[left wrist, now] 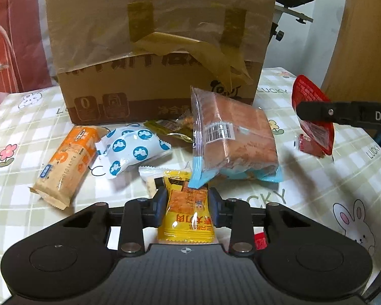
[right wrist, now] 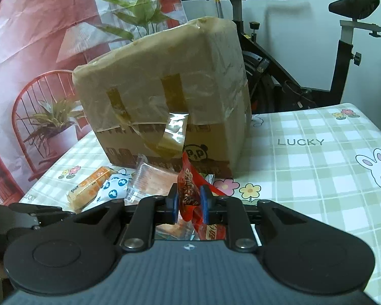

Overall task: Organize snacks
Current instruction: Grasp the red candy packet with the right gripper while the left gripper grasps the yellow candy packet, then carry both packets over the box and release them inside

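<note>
The left tool [left wrist: 188, 198] pinches a yellow packet [left wrist: 186, 216] lying on the counter [left wrist: 317, 190], ready to lift. The right tool [right wrist: 189, 204] grips a red packet [right wrist: 189, 190], raised toward the box [right wrist: 165, 89] ahead.

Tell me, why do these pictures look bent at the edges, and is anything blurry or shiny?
Left wrist view: fisheye lens curves the checked tablecloth; the cardboard box looks soft, and light glints off the clear cake wrapper. Right wrist view: dark rounded corners, the exercise bike bows, loose tape on the box glares, and the red packet is slightly smeared.
</note>
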### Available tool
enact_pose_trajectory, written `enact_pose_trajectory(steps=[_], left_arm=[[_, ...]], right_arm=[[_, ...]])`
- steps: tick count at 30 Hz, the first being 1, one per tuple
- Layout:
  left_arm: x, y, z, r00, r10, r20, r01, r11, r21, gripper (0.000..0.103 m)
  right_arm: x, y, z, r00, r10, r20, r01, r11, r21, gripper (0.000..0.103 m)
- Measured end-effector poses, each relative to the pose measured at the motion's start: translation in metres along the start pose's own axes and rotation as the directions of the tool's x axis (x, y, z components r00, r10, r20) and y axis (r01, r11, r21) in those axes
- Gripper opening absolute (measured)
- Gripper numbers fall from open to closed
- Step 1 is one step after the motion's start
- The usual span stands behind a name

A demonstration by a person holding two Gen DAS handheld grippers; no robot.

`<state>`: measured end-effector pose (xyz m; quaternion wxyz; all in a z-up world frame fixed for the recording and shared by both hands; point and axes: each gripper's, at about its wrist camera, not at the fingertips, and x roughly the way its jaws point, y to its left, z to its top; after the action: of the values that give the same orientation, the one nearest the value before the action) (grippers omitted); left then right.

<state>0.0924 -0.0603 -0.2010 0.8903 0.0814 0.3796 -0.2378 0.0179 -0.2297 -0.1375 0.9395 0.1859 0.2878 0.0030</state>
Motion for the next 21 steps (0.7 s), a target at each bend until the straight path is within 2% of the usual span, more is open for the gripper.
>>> enact_pose_trajectory(steps=[6,13,17,21], left_arm=[[-0.019,0.014,-0.005,1.0,-0.012,0.024,0.013,0.999,-0.047,0.033],[-0.056,0.039,0.007,0.989,0.032,0.142,-0.014,0.992,-0.123,0.033],[-0.083,0.052,0.026,0.971,0.066,0.23,-0.032,0.989,-0.146,0.033],[-0.111,0.063,0.057,0.937,0.095,0.335,-0.047,0.988,-0.149,0.033]], right_arm=[[-0.003,0.005,0.002,1.0,0.014,0.013,-0.014,1.0,-0.008,0.018],[-0.011,0.012,0.016,0.997,0.04,0.059,-0.039,0.999,-0.018,0.018],[-0.019,0.023,0.037,0.99,0.076,0.116,-0.072,0.996,-0.043,0.018],[-0.029,0.035,0.068,0.973,0.129,0.191,-0.114,0.99,-0.087,0.018]])
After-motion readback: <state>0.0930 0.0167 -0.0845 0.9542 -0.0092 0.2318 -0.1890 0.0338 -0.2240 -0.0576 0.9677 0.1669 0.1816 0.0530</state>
